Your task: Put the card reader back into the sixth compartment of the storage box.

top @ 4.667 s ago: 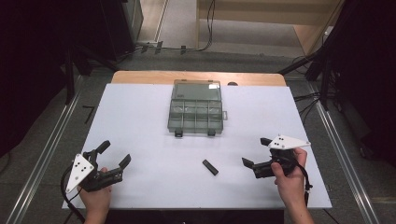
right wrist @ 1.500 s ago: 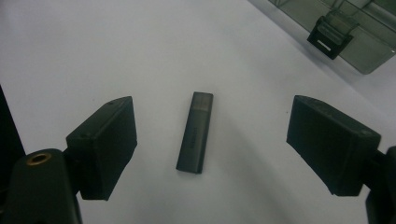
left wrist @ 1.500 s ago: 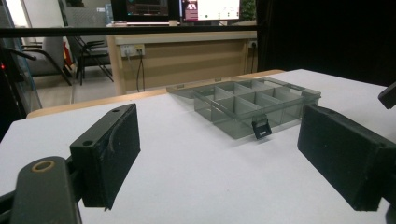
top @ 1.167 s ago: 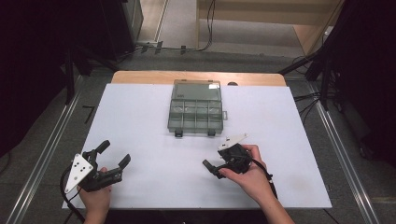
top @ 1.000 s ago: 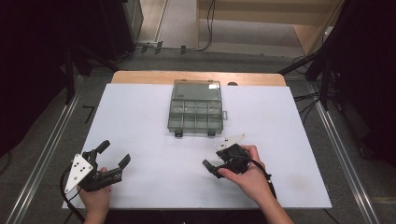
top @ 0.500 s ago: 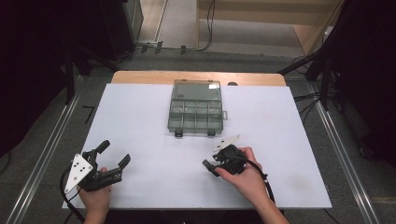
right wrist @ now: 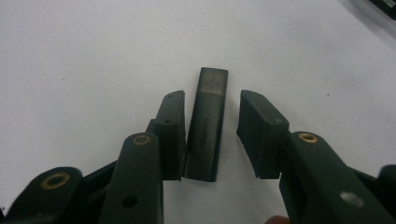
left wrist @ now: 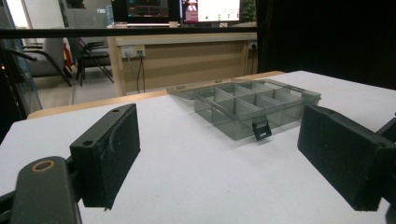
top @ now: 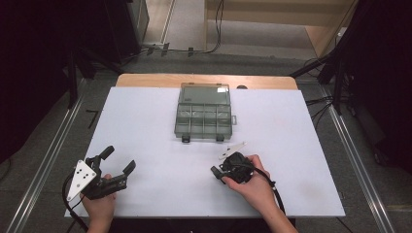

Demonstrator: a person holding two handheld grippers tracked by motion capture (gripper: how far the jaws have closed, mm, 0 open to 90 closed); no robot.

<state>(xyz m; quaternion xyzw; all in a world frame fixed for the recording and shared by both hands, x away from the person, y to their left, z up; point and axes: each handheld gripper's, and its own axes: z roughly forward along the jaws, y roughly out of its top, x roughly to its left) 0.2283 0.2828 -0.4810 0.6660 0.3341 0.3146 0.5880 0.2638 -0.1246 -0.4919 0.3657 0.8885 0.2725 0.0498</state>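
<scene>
A small dark USB stick (right wrist: 205,126) lies flat on the white table (top: 145,121), its metal plug pointing away from me. My right gripper (right wrist: 212,100) straddles it low over the table; its jaws have just been closing. The left pad (right wrist: 172,135) lies against the stick, while a gap remains at the right pad (right wrist: 259,133). In the high view the right gripper (top: 218,174) sits at the front centre-right and covers most of the stick. My left gripper (top: 119,159) rests at the front left, jaws wide open and empty (left wrist: 219,163).
A clear grey compartment box (top: 204,114) stands open at the table's back centre, its lid laid flat behind it and two latches on its near side (left wrist: 252,102). A wooden strip edges the table's far side. Cables trail from both grippers.
My right hand came in from the table's right edge to the stick, and its jaws narrowed around it. The left gripper has stayed in place.
</scene>
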